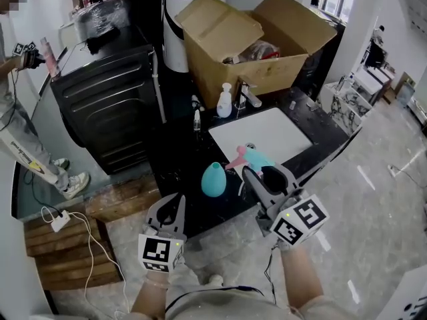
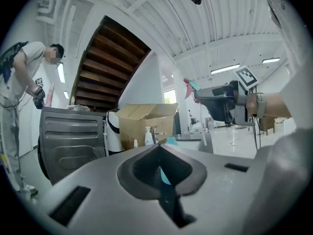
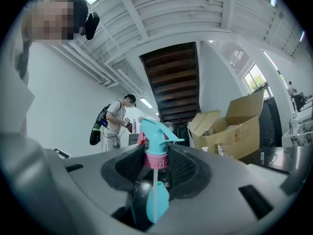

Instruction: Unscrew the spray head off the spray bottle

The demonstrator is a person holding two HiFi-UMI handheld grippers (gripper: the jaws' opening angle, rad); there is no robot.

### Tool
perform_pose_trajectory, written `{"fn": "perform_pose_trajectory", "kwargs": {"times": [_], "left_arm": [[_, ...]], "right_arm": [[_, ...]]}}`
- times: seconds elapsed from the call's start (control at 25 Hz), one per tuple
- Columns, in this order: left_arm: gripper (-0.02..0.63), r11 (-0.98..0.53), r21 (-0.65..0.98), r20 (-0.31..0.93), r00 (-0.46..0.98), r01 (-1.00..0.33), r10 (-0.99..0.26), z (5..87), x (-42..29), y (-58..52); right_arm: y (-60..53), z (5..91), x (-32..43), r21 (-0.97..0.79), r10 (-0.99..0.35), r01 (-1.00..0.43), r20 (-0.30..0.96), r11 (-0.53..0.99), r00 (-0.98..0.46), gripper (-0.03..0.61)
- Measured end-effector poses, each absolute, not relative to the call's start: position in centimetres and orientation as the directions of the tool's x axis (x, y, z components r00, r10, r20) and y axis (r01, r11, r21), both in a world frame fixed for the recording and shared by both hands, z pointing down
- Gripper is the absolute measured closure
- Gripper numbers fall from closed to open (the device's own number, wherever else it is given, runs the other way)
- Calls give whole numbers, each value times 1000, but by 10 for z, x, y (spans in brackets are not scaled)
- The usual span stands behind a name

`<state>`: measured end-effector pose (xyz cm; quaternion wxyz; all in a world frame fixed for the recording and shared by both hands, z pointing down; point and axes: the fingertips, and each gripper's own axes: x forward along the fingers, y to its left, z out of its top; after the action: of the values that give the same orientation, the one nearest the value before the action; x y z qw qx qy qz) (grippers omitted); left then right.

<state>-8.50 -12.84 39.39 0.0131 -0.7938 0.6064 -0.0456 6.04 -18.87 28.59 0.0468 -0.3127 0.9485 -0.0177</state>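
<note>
Gripping the spray head (image 3: pixel 155 133), likely light but with a bendy dip tube, by its stiff pink collar, our right gripper's (image 1: pixel 261 173) jaws hold it near the bottle (image 1: pixel 213 180), while our left gripper's (image 1: pixel 171 205) jaws are together, empty.

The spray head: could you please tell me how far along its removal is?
Done: the teal spray head with pink collar is off the teal egg-shaped bottle, which stands alone on the black countertop. In hand: the right gripper clamps the head's collar, dip tube hanging free; the left gripper is shut, empty. Left: probably setting the head down.
</note>
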Motion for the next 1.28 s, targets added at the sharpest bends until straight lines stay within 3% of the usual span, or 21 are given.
{"fn": "perform_pose_trajectory", "kwargs": {"times": [0.6, 1.28], "left_arm": [[609, -148, -57, -5, 149, -987, -989, 378, -90, -81], [609, -96, -47, -16, 97, -994, -995, 379, -97, -60]], "right_arm": [[-142, 342, 79, -93, -566, -564, 6, 821, -824, 425], [-124, 351, 78, -76, -541, -539, 5, 839, -841, 425]]}}
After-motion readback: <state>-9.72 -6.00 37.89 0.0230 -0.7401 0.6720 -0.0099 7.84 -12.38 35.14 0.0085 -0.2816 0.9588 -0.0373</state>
